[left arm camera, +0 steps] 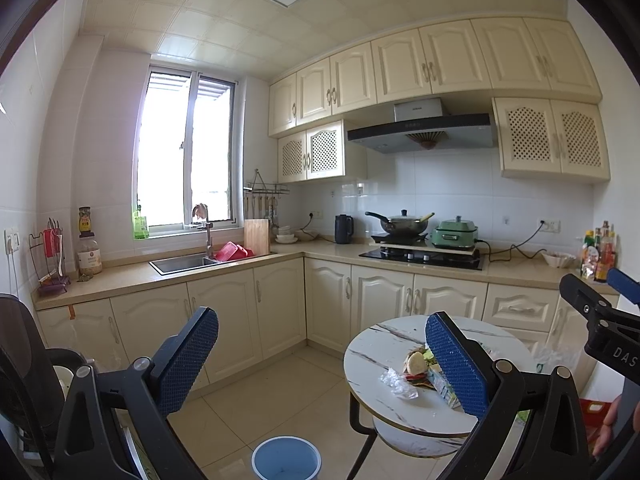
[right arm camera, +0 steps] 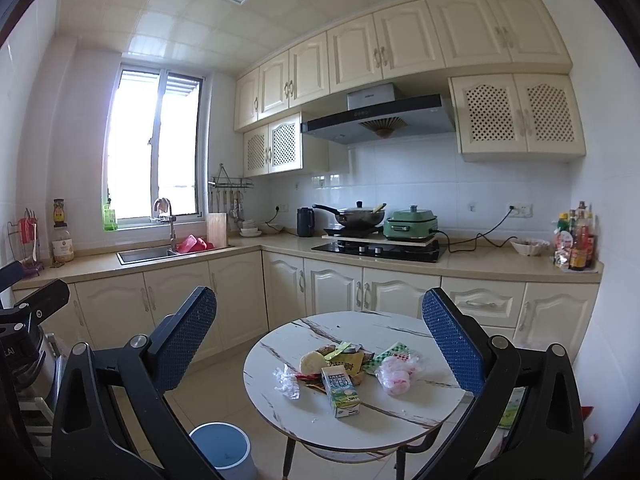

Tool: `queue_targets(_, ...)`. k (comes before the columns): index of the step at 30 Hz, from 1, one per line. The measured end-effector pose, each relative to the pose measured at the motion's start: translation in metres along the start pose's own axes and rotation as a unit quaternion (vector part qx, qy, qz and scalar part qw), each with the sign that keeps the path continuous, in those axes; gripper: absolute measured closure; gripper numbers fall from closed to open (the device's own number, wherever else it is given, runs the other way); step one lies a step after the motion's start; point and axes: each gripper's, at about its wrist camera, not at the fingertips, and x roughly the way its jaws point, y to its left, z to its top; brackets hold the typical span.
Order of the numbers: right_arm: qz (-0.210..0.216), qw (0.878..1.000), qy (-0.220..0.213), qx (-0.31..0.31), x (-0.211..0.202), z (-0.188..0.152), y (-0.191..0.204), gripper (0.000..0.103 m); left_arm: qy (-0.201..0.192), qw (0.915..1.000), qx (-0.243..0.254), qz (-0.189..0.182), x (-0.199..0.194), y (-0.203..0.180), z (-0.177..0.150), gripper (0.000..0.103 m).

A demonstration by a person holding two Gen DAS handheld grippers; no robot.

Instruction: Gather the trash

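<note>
Both sets of jaws stand wide apart and hold nothing: the left gripper [left arm camera: 322, 360] and the right gripper [right arm camera: 320, 338] hang well above and short of the round marble-top counter [right arm camera: 404, 410]. The trash sits heaped near that counter's centre: a green-and-white milk carton [right arm camera: 341, 390] lying at 6 o'clock of the heap, a crumpled clear wrapper [right arm camera: 286, 383] at 9 o'clock, a pink-and-white plastic bag [right arm camera: 394, 372] at 3 o'clock, and a pale half-eaten bun [right arm camera: 312, 362] at 11 o'clock among yellow and green packets. The blue bin [right arm camera: 224, 450] stands on the floor at 8 o'clock of the counter, apart from its legs.

Likely trouble: the thin wrapper could slip the pads, and a sideways push on the carton could slide it toward the near rim, which has little bare margin. The far half of the top is bare, and the floor between counter and cabinets is open for swinging toward the bin
</note>
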Motion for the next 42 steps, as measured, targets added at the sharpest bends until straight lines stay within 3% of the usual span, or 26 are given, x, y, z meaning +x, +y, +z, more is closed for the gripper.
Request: queue_targets(42,0.005,1.0,0.01,-0.002,0.0038,-0.0035,0.0033,0.0,0.005,1.0,0.002,0.002,-0.0002,-0.001,-0.0014,0.001)
